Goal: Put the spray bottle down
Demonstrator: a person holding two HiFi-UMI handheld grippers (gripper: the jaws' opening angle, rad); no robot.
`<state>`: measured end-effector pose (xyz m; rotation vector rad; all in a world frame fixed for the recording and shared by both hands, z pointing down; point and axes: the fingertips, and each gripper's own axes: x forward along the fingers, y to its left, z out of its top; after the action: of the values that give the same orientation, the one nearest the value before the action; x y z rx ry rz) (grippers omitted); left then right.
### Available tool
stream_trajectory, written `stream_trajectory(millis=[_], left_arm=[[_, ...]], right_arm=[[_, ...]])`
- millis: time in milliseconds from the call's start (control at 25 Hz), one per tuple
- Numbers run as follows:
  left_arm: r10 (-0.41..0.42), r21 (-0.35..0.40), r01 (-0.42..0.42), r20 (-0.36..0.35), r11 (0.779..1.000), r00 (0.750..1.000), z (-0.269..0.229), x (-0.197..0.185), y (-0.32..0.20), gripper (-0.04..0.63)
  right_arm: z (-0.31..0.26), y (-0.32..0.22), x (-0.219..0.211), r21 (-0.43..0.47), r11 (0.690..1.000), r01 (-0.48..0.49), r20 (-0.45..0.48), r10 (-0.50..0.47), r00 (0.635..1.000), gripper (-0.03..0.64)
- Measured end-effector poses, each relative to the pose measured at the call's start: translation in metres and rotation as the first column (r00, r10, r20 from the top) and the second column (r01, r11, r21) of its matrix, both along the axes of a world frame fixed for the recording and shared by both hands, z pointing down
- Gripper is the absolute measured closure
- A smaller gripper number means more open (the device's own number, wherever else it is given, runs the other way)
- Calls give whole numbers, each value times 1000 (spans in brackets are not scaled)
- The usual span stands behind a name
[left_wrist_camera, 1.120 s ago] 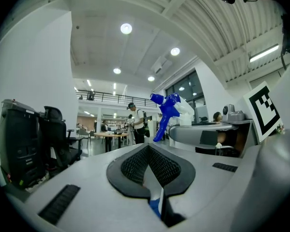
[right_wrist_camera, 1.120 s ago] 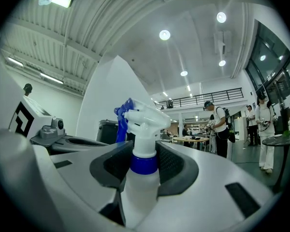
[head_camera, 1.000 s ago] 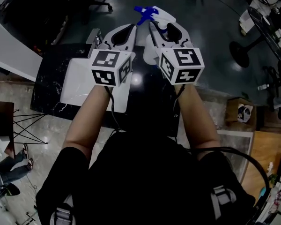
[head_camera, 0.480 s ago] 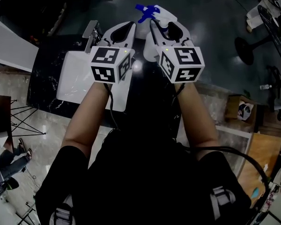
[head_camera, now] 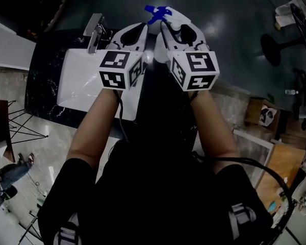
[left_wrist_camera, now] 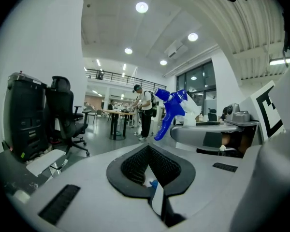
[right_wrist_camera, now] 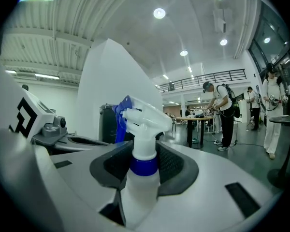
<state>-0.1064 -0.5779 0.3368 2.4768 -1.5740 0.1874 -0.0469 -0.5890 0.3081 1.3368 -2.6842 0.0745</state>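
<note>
Your right claw (right_wrist_camera: 145, 153): clamped on the white spray bottle (right_wrist_camera: 142, 190) below its blue collar, bottle upright | bottle: held in the air near the far edge of the black counter (head_camera: 46, 80) | your left claw (left_wrist_camera: 148, 151): closed, empty, just beside the right.

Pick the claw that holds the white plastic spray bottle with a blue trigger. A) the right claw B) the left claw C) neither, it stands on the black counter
A: in the right gripper view, the right claw grips the white plastic spray bottle with a blue trigger around its neck.
</note>
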Motion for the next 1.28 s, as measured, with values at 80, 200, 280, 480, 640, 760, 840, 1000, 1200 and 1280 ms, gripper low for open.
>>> stream_trajectory(millis=[80,200,280,480,640,760,840,1000,1200,1280], left_arm=[[-2,-14,2,-1,1000,1000,9,-1,-3,598],[-8,-37,7,-4,999,1000,21,-2,-7,597],[-13,-49,12,-6,999,1000,28,-4,-11,597],[-24,-73,23,-5,997,1000,43,-12,-17,597],[-26,-88,25,-8,996,1000,53,-13,-21,598],[-27,-95,26,-12,995,1000,59,-15,-23,598],[-31,-99,29,-12,995,999,62,-16,-24,597],[-35,-102,34,-13,994,999,63,-15,-24,597],[-35,-99,33,-13,995,999,62,-14,-21,597],[-36,-97,35,-13,995,999,60,-15,-20,597]], right_arm=[[9,-2,-2,-12,1000,4,-4,-4,1000,472],[20,-5,-5,-26,1000,12,-12,-12,1000,472],[26,-7,-6,-30,999,17,-13,-18,1000,473],[39,-11,-9,-43,999,27,-8,-28,1000,472],[42,-12,-12,-40,999,34,-6,-34,999,472],[43,-11,-14,-29,999,38,-1,-38,999,472],[44,-7,-15,-16,999,45,0,-45,999,472],[44,-1,-18,9,998,54,-4,-54,999,472],[43,0,-18,14,999,41,8,-41,999,472],[43,0,-17,12,999,34,12,-35,999,472]])
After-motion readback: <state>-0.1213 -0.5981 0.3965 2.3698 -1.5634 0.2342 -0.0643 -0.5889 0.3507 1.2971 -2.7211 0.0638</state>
